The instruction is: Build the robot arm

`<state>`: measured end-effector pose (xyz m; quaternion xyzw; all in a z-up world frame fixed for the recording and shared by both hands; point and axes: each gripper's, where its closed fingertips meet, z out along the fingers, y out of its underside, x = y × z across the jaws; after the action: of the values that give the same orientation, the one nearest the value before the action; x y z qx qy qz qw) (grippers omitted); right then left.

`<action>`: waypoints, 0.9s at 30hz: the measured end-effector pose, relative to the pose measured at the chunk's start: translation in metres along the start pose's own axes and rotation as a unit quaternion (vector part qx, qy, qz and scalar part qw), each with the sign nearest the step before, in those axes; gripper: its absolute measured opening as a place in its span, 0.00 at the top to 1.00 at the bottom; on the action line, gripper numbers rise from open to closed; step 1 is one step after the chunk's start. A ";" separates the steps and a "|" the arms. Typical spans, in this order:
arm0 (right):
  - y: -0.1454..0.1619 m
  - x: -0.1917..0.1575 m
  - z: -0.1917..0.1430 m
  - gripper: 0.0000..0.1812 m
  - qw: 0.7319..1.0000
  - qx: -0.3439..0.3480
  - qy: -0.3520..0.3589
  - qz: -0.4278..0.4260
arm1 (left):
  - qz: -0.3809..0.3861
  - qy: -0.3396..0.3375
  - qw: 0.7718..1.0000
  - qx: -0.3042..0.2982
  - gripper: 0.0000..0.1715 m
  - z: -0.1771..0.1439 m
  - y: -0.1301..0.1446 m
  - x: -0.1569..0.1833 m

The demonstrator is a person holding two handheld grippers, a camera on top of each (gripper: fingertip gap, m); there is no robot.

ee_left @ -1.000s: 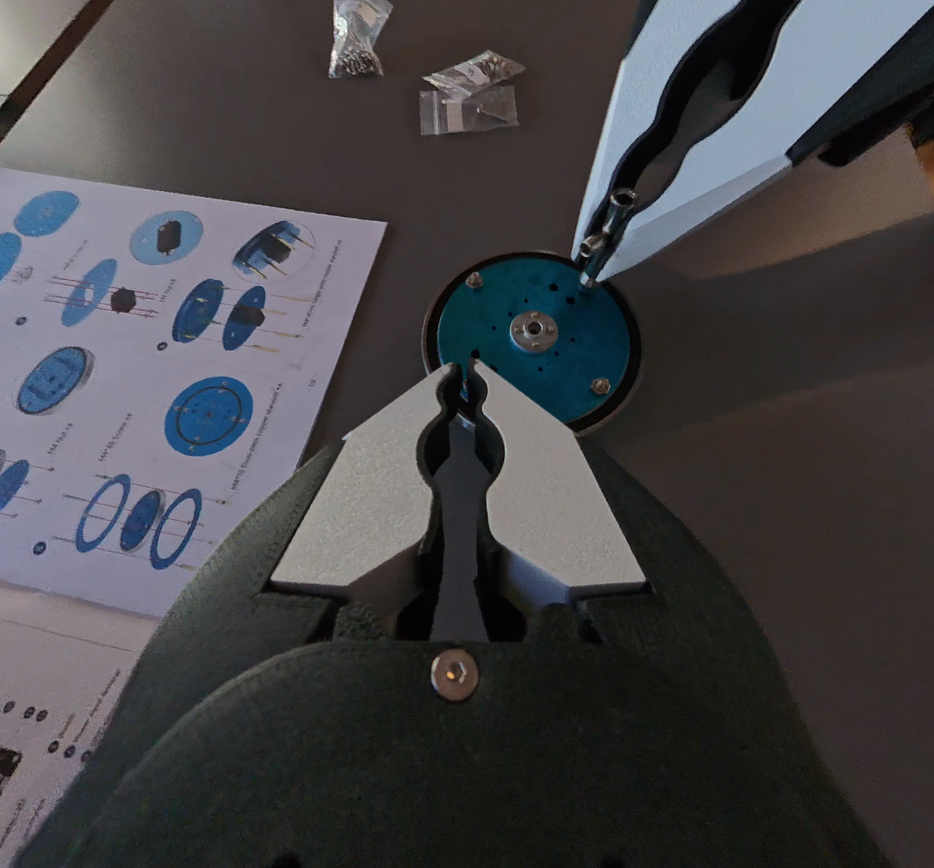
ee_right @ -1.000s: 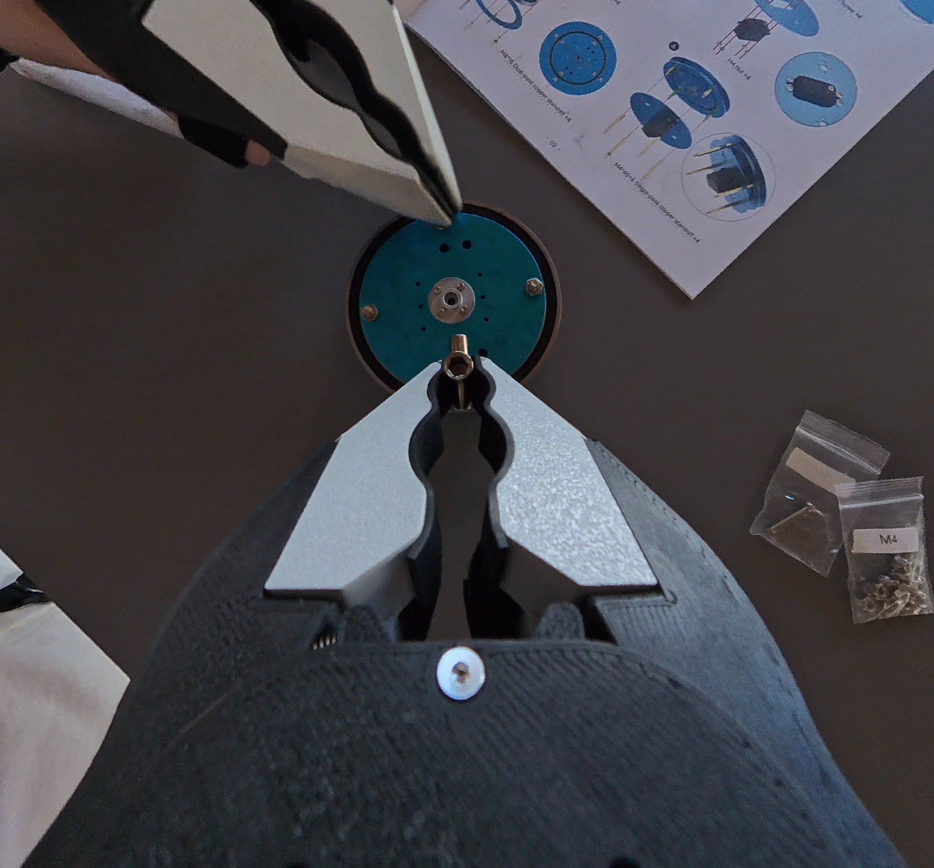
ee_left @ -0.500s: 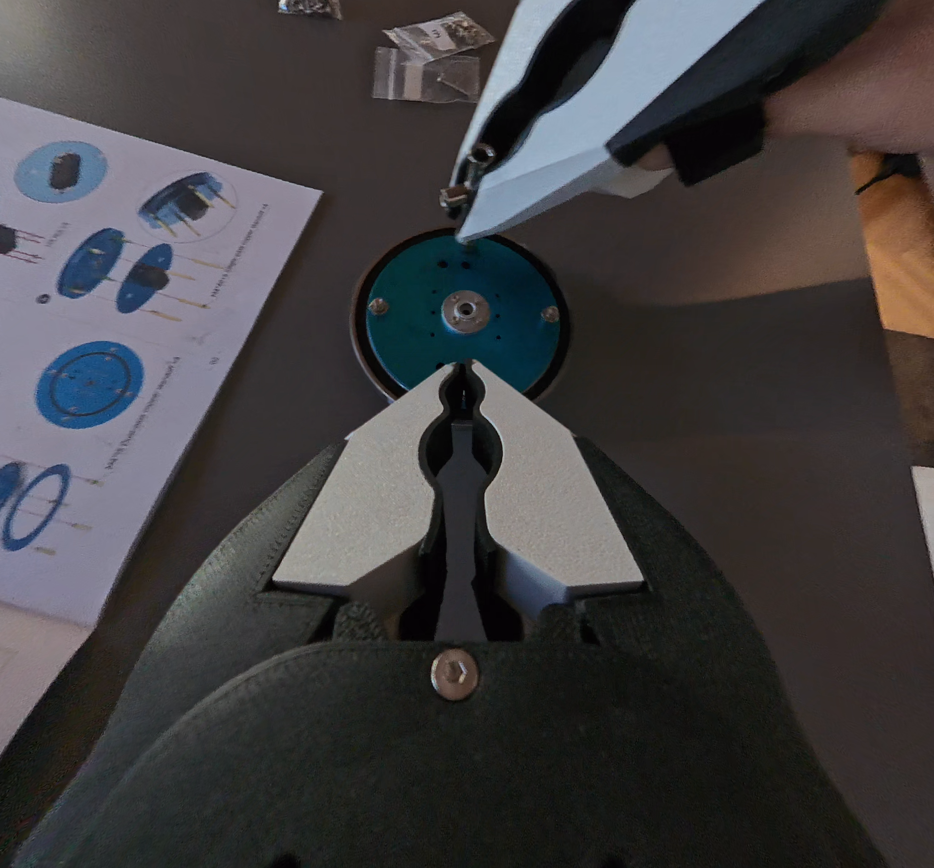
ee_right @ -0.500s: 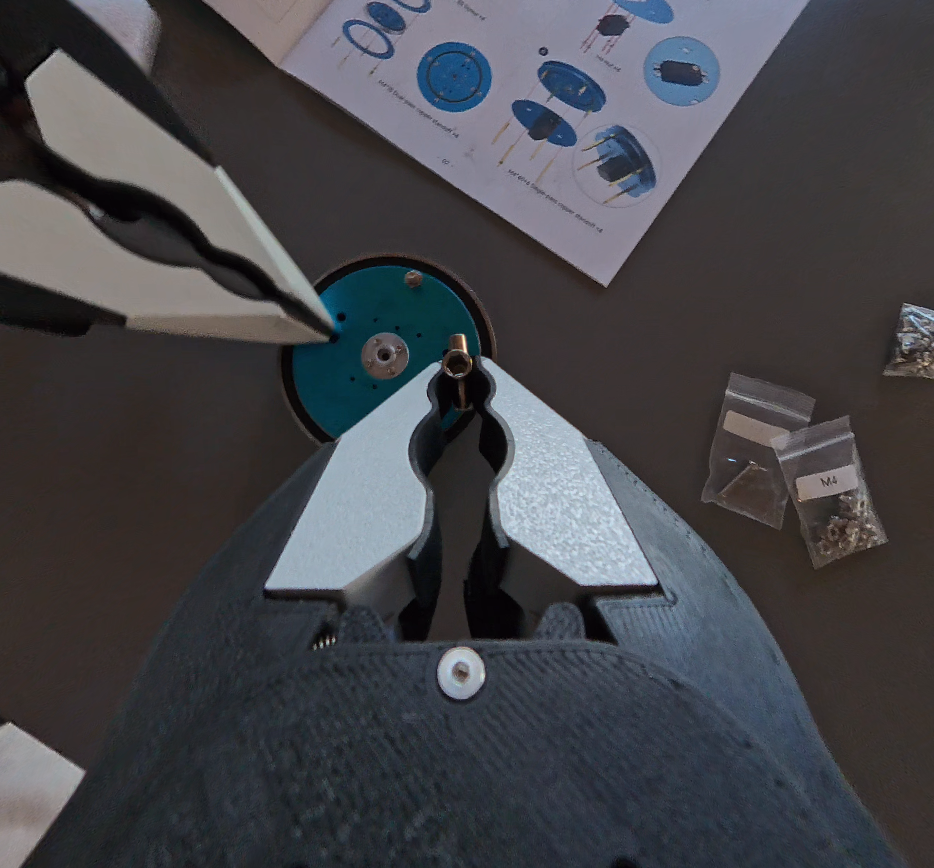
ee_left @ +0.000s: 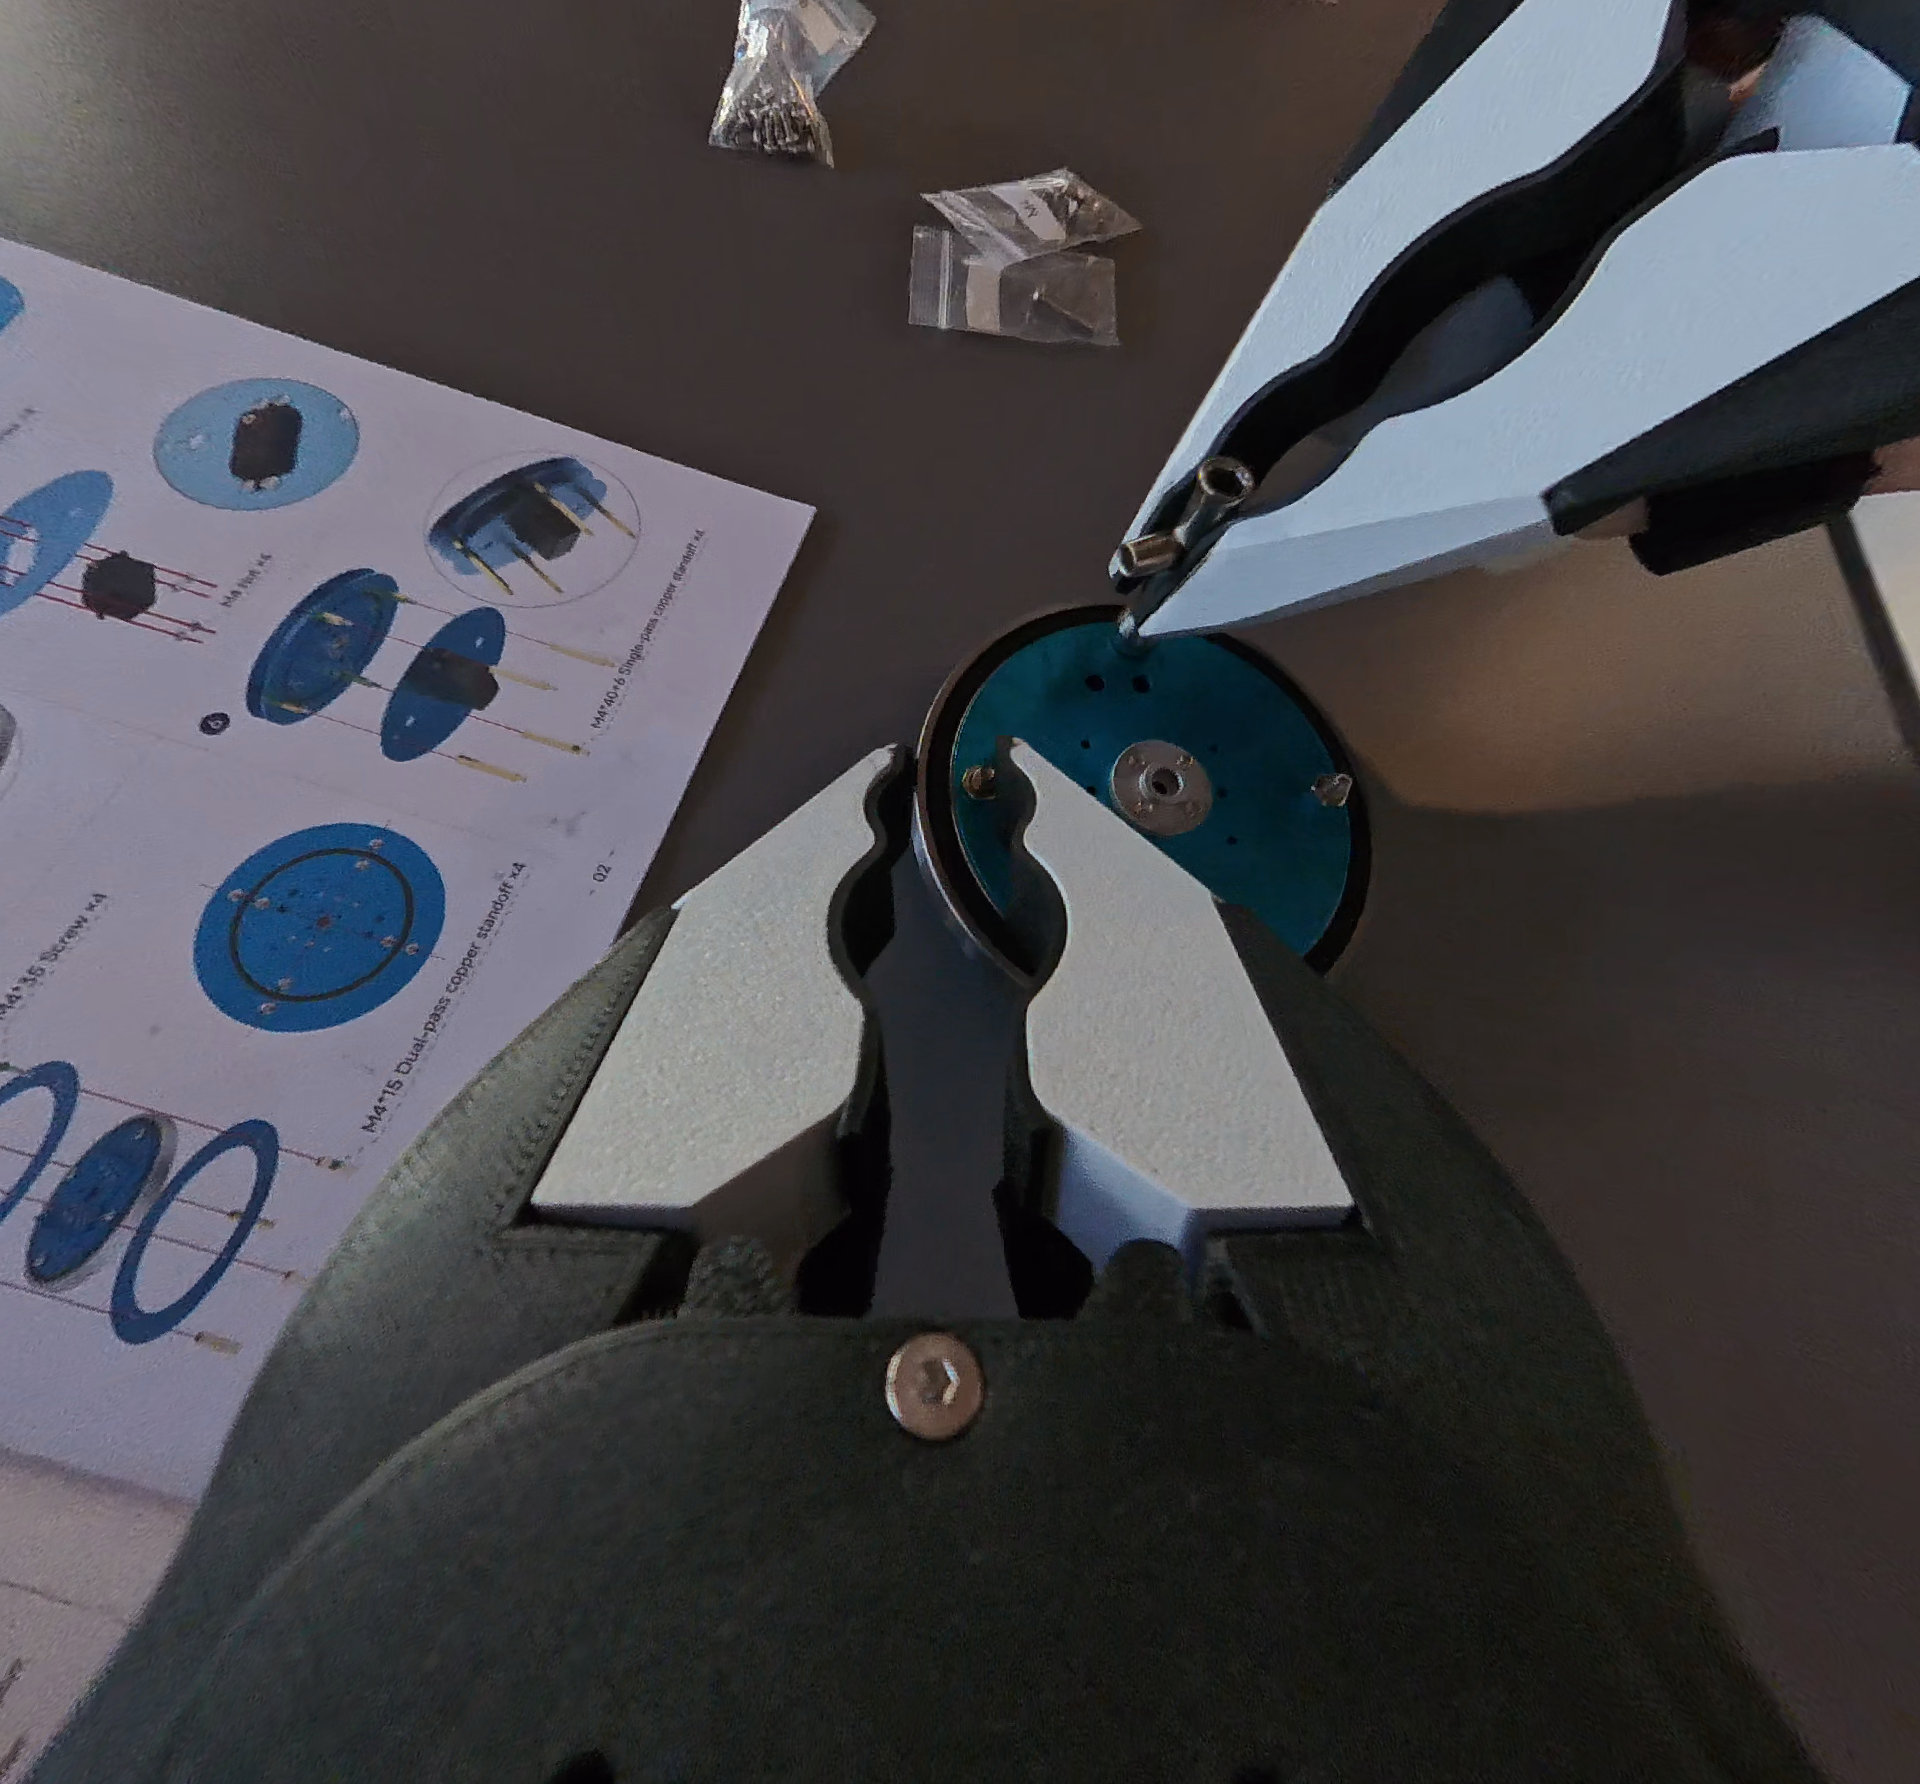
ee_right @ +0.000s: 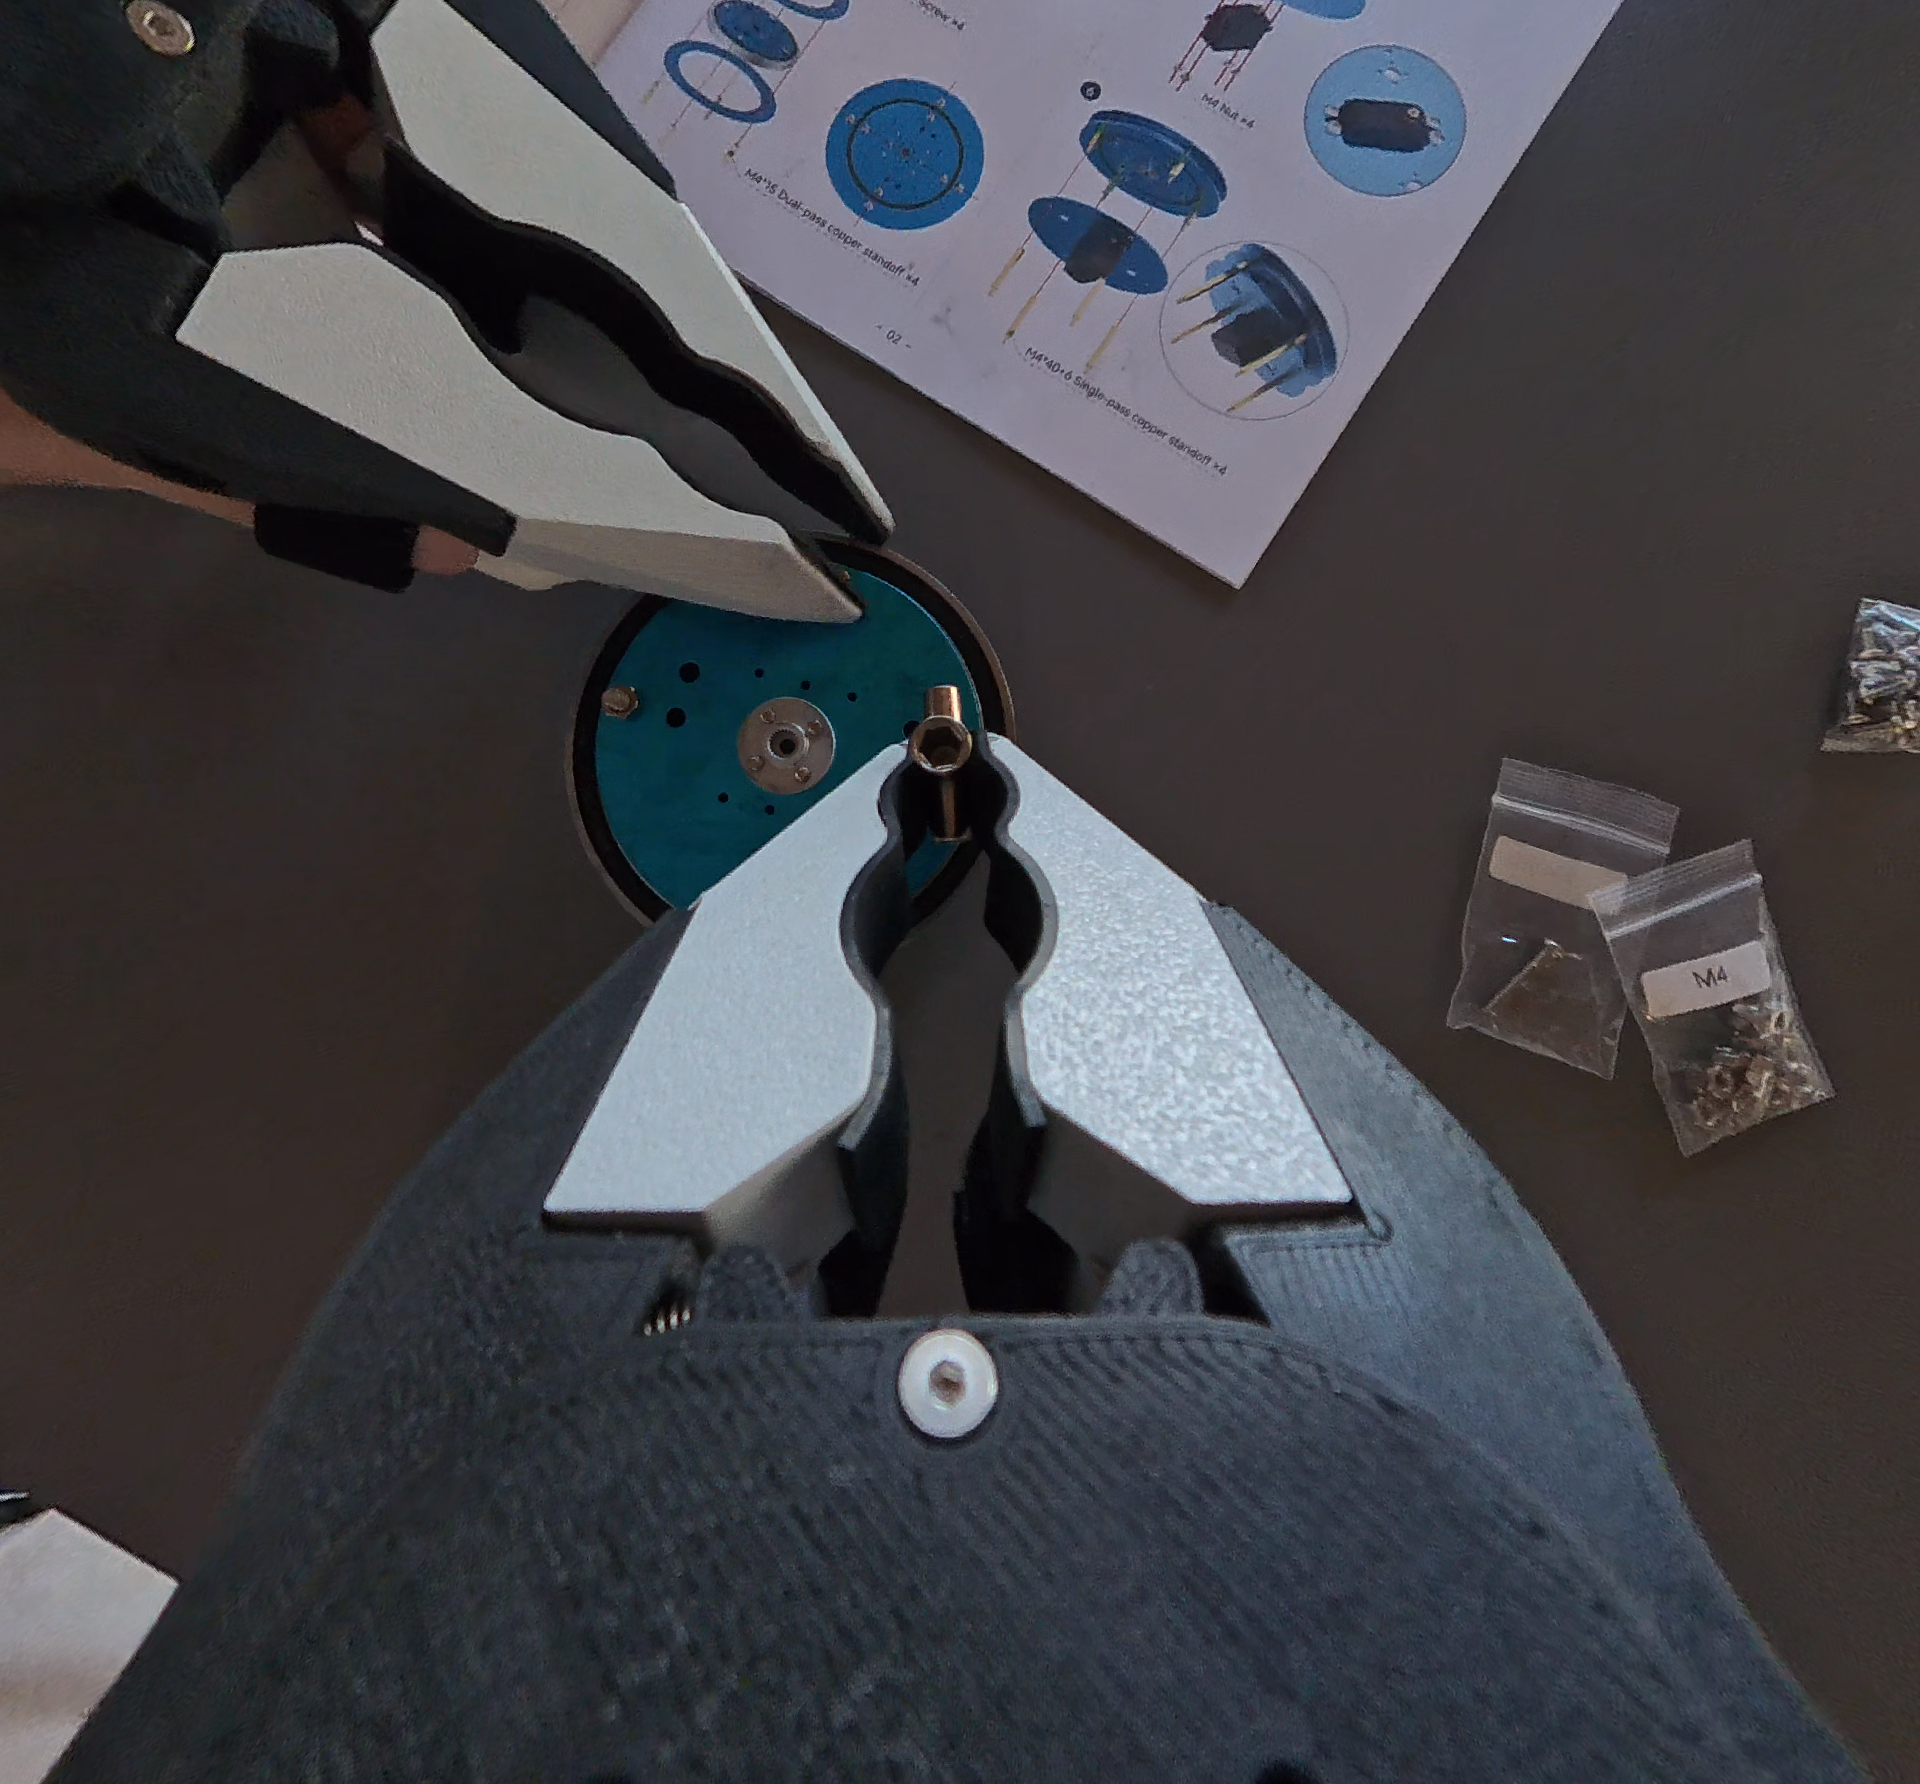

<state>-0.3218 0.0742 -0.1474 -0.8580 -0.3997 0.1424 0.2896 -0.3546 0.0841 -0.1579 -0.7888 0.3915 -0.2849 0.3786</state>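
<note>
A round blue disc (ee_left: 1257, 861) with a black rim and a silver centre hub lies on the dark table. It also shows in the right wrist view (ee_right: 675, 789). My left gripper (ee_left: 958, 755) is shut on the disc's left rim, one finger outside and one on the blue face. It shows at upper left in the right wrist view (ee_right: 871, 571). My right gripper (ee_right: 951, 745) is shut on a small brass standoff (ee_right: 938, 768) and holds it upright over the disc's edge. In the left wrist view the right gripper (ee_left: 1138, 617) touches down at the disc's far edge, still holding the standoff (ee_left: 1210, 498).
A white instruction sheet (ee_left: 343, 695) with blue diagrams lies left of the disc; it shows at the top of the right wrist view (ee_right: 1143, 134). Small clear bags of screws (ee_left: 1013, 280) (ee_left: 787, 61) lie beyond the disc and to the right (ee_right: 1642, 965). There is about 4 cm between the tips of the two grippers.
My left gripper has shifted from the disc's near edge to its left rim and now straddles it. My right gripper has moved across the disc with the standoff.
</note>
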 end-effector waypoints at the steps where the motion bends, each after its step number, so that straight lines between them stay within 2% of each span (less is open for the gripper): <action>1: 0.000 0.000 0.000 0.96 1.000 0.000 0.002 0.002 | 0.008 -0.009 1.000 -0.002 0.92 0.000 0.000 0.000; 7: -0.009 0.001 0.007 0.96 1.000 0.005 0.015 0.022 | -0.008 -0.105 0.994 -0.014 0.97 -0.010 0.005 0.000; 9: -0.013 0.001 0.010 0.96 1.000 0.001 0.022 0.014 | 0.017 -0.125 0.992 -0.022 0.96 -0.014 0.009 0.002; 11: -0.014 0.000 0.011 0.96 1.000 -0.002 0.025 0.000 | 0.023 -0.119 0.992 -0.021 0.97 -0.017 0.009 0.003; 14: -0.013 -0.001 0.011 0.96 1.000 -0.007 0.026 -0.007 | -0.008 -0.058 0.998 -0.002 0.93 -0.015 0.008 0.007; 16: -0.013 -0.001 0.011 0.96 1.000 -0.006 0.018 0.000 | -0.015 -0.038 0.999 0.016 0.95 -0.014 0.006 0.006; 18: -0.014 -0.001 0.011 0.96 1.000 -0.003 0.009 0.009 | -0.002 -0.045 0.999 0.025 0.98 -0.015 0.007 0.004; 24: -0.020 0.002 0.015 0.96 0.999 0.014 0.015 0.042 | -0.089 -0.077 0.992 0.045 1.00 -0.017 0.008 0.010; 27: -0.022 0.002 0.017 0.96 0.999 0.017 0.016 0.048 | -0.129 -0.059 0.989 0.051 1.00 -0.014 0.008 0.024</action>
<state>-0.3425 0.0936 -0.1475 -0.8733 -0.3508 0.1491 0.3034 -0.3557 0.0558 -0.1535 -0.8275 0.2486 -0.3043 0.4011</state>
